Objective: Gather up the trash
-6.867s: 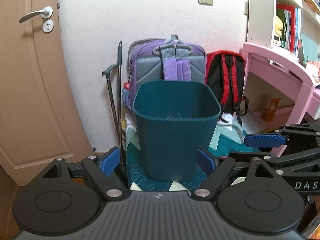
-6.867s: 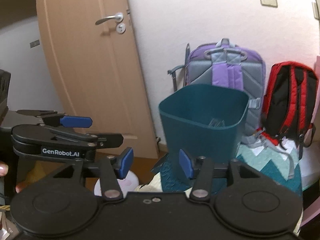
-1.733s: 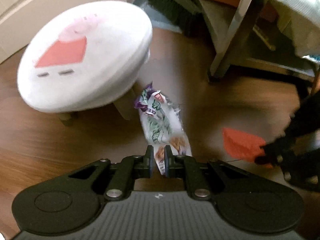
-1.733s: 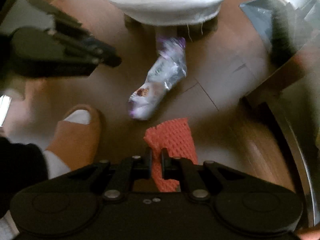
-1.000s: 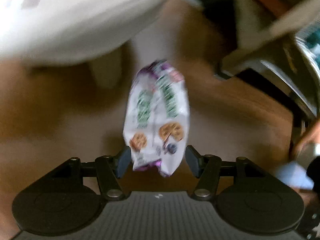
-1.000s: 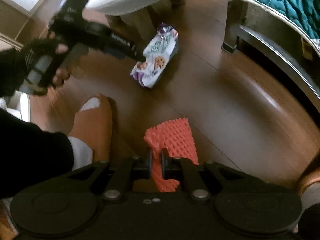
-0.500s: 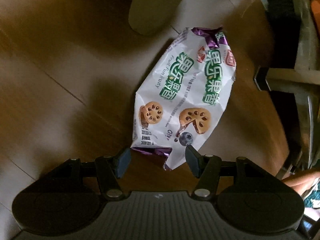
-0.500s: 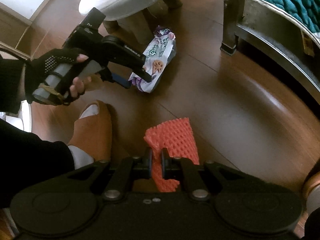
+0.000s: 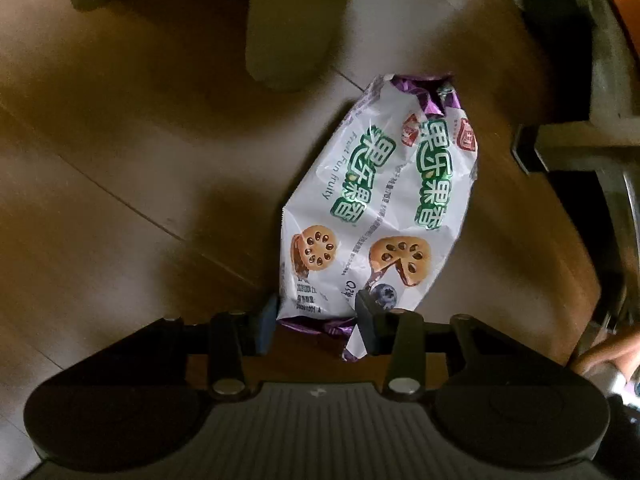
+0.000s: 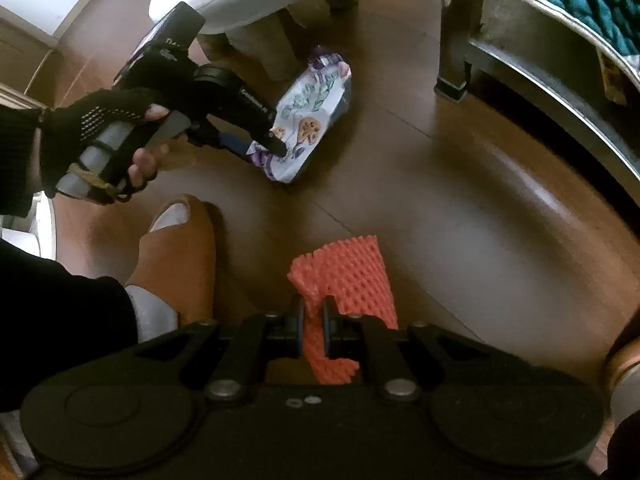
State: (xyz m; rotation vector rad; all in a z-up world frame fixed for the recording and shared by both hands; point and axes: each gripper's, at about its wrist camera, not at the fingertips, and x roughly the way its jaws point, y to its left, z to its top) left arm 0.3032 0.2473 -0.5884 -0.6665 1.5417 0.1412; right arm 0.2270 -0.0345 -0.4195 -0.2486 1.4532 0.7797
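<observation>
A white and purple snack wrapper [image 9: 376, 208] lies on the brown wooden floor; it also shows in the right wrist view [image 10: 308, 120]. My left gripper [image 9: 316, 320] is open, its fingers on either side of the wrapper's near end, low over the floor. It shows from the side in the right wrist view [image 10: 256, 148]. My right gripper [image 10: 312, 328] is shut on an orange foam net [image 10: 348, 280] and holds it above the floor.
A white stool [image 10: 240, 0] stands just beyond the wrapper, one leg [image 9: 288, 20] close to it. A metal frame leg [image 10: 456, 40] and rail lie to the right. A slippered foot [image 10: 176, 248] is at the left.
My left gripper has moved in on the wrapper and its fingers have narrowed around the near end. My right gripper still holds the foam net, little moved.
</observation>
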